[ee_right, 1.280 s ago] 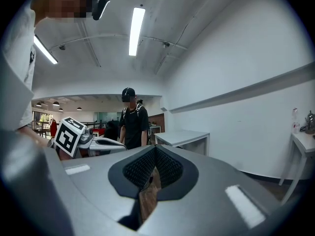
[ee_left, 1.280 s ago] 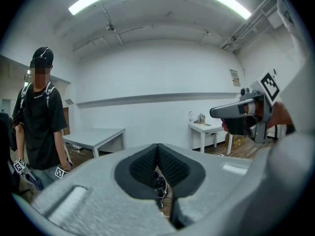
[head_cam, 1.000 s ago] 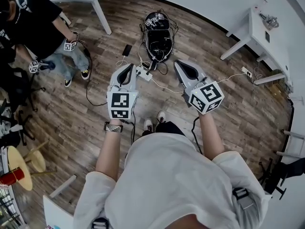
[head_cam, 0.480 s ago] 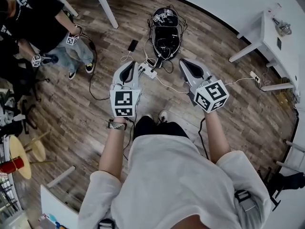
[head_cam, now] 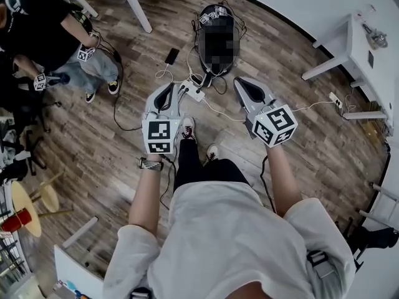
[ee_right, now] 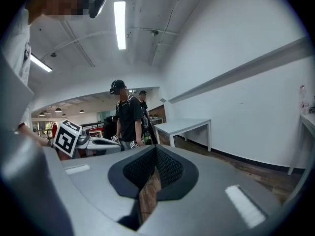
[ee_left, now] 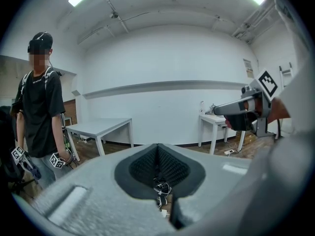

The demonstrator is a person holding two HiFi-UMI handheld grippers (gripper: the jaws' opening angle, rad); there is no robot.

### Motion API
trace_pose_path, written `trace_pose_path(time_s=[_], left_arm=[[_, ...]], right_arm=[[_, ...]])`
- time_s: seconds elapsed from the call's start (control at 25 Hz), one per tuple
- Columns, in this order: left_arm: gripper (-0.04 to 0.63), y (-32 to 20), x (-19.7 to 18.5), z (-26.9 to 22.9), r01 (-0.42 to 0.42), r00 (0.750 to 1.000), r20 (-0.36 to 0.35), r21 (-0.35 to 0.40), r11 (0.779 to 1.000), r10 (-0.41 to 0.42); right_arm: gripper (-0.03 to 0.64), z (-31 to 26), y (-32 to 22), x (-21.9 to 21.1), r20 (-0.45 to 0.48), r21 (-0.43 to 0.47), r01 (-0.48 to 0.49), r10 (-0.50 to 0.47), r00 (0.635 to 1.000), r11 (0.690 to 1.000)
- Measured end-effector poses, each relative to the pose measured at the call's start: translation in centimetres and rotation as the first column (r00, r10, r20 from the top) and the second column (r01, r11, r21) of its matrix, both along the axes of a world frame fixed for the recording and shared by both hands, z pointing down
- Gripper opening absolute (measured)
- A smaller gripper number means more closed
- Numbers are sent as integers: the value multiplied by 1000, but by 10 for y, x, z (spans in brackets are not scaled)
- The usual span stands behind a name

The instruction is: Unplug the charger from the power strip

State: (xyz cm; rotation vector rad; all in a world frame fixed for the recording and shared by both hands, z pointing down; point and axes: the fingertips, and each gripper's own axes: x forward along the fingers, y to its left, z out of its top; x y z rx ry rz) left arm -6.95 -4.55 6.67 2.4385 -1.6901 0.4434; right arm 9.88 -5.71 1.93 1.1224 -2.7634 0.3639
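A white power strip (head_cam: 191, 91) lies on the wood floor among tangled cables, with a dark plug (head_cam: 201, 80) at its far end. Its details are too small to make out. My left gripper (head_cam: 168, 87) hangs just left of the strip, jaws shut and empty. My right gripper (head_cam: 239, 81) hangs to the strip's right, also shut with nothing in it. In the left gripper view, white cable and a bit of the strip (ee_left: 160, 196) show below the shut left gripper (ee_left: 157, 147). Only floorboards show past the shut right gripper (ee_right: 156, 150) in the right gripper view.
A black bundle of gear (head_cam: 217, 18) sits beyond the strip, a phone (head_cam: 171, 56) to its left. A person in black (head_cam: 43, 23) stands at the far left holding grippers. White tables (head_cam: 358, 45) stand right and rear. A second strip (head_cam: 336, 98) lies at right.
Both grippers have sunk and moved forward, closer to the strip. The wearer's left foot has stepped forward beneath the left gripper. Both jaws stayed shut.
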Motion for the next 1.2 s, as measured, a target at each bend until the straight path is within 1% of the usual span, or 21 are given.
trace_pose_path(time_s=[0.12,0.24,0.44,0.56,0.84,1.0,1.2], left_arm=[[5,-17,-4,20,-14,1000,-1,-23,1000,14],[5,-38,-7,37,-41,999,26,-40,998,42],[5,-60,-19,71,-34,999,27,-88,996,36],[5,-74,-20,94,-47,998,25,-112,993,50],[5,-103,-29,167,-59,997,40,-191,980,68],[5,-119,-36,214,-63,997,38,-224,973,74],[5,-136,-39,276,-80,995,37,-251,965,92]], right_arm=[[2,21,-17,-5,-3,-16,-5,5,1000,1000],[2,40,-41,-8,0,-36,-13,13,1000,999],[2,75,-67,-20,21,-99,-5,7,1000,995],[2,99,-83,-27,14,-119,1,1,1000,993],[2,178,-113,-43,2,-189,12,-12,1000,982],[2,230,-130,-45,-33,-217,-17,10,999,976],[2,292,-151,-46,-54,-242,-36,23,998,970]])
